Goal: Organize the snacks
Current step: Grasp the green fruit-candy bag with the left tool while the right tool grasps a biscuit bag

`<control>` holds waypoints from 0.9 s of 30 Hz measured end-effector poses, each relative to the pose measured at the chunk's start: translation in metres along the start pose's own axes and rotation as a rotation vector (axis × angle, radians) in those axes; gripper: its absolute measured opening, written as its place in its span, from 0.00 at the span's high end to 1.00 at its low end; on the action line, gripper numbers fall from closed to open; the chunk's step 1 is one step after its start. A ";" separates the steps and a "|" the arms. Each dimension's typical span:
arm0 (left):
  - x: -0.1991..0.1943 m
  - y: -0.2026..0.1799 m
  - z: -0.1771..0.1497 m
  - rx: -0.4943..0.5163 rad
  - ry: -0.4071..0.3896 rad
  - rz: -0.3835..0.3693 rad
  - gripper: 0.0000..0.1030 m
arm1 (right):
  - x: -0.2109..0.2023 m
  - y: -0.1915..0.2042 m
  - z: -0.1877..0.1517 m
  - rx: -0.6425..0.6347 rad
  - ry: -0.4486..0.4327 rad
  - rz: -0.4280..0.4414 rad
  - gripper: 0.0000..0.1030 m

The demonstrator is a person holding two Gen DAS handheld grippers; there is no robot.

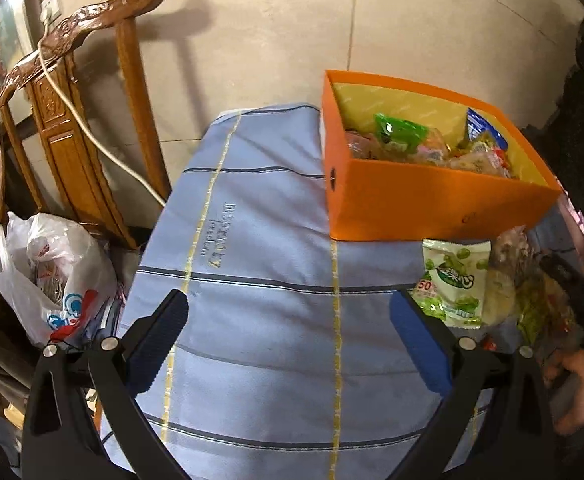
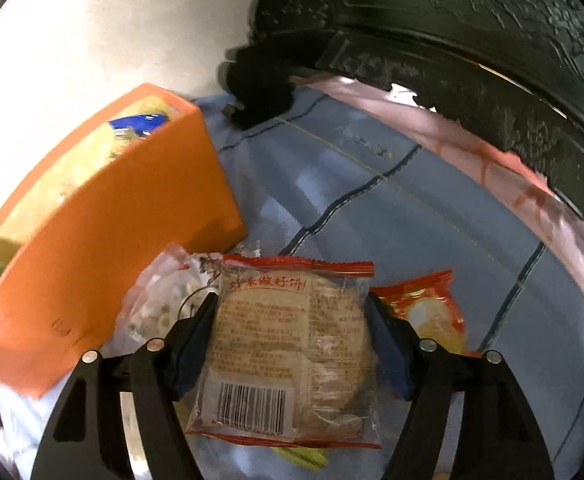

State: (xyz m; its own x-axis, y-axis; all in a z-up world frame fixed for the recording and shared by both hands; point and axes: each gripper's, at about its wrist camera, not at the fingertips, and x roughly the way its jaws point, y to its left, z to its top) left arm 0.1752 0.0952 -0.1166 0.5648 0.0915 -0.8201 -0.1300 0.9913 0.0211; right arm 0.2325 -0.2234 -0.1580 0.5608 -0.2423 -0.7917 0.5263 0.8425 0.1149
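An orange box (image 1: 431, 208) stands on the blue striped cloth (image 1: 260, 240) and holds several snack packets (image 1: 403, 136). A green-and-white packet (image 1: 451, 284) and other loose snacks (image 1: 531, 296) lie in front of the box at the right. My left gripper (image 1: 288, 320) is open and empty above the cloth. My right gripper (image 2: 292, 340) is shut on a clear round-cake packet with red edges (image 2: 292, 344), held above the cloth, right of the orange box (image 2: 104, 240). A red-and-yellow packet (image 2: 427, 304) and a clear bag of small pieces (image 2: 156, 304) lie behind it.
A carved wooden chair (image 1: 72, 92) with a white cable stands at the left, a white plastic bag (image 1: 52, 276) below it. A dark carved furniture piece (image 2: 471, 40) and pink plastic (image 2: 491, 160) border the cloth at the right.
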 end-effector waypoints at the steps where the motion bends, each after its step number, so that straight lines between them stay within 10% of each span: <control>1: 0.003 -0.008 -0.002 0.016 -0.006 0.001 0.04 | -0.009 -0.006 0.002 -0.004 0.001 0.022 0.29; 14: 0.098 -0.124 -0.015 0.200 -0.001 -0.304 0.05 | -0.089 -0.047 0.025 -0.181 -0.149 0.041 0.29; 18: 0.116 -0.132 -0.011 0.267 0.044 -0.230 0.55 | -0.089 -0.049 0.028 -0.178 -0.131 0.047 0.29; 27: 0.094 -0.127 -0.013 0.247 0.033 -0.258 0.68 | -0.100 -0.031 0.025 -0.233 -0.150 0.086 0.29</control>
State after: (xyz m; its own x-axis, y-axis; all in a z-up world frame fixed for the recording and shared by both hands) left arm 0.2338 -0.0232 -0.2035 0.5260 -0.1643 -0.8345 0.2170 0.9746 -0.0551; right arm 0.1762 -0.2376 -0.0671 0.6944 -0.2185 -0.6856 0.3214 0.9466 0.0238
